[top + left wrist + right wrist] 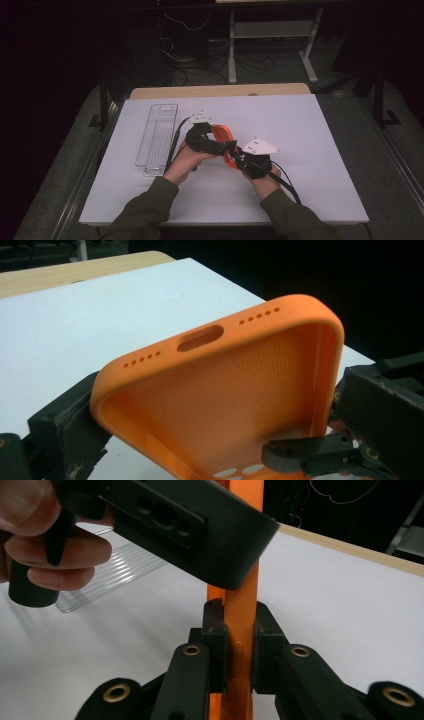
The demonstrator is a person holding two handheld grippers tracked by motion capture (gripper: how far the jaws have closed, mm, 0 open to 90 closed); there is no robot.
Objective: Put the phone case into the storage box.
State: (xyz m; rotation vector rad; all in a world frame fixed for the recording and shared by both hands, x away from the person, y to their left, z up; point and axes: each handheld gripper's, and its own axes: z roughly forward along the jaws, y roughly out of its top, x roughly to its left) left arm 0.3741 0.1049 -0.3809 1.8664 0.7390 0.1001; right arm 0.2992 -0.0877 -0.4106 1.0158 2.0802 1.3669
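An orange phone case (221, 134) is held above the white table between both grippers. In the left gripper view its open inner side (225, 390) faces me, port cutout at the top. My left gripper (215, 415) spans the case's width, one black jaw pressing on each long side. My right gripper (239, 645) is shut on one thin side wall of the case (242, 605), pads tight on both faces. In the high view the left gripper (202, 140) is left of the case and the right gripper (240, 157) lower right. The left gripper's body (165, 525) and a hand loom close in the right gripper view.
A long clear plastic tray (157, 140) lies on the white board (310, 130) to the left of the hands. A wooden table edge (220, 91) runs along the back. Dark floor, cables and a desk frame lie beyond.
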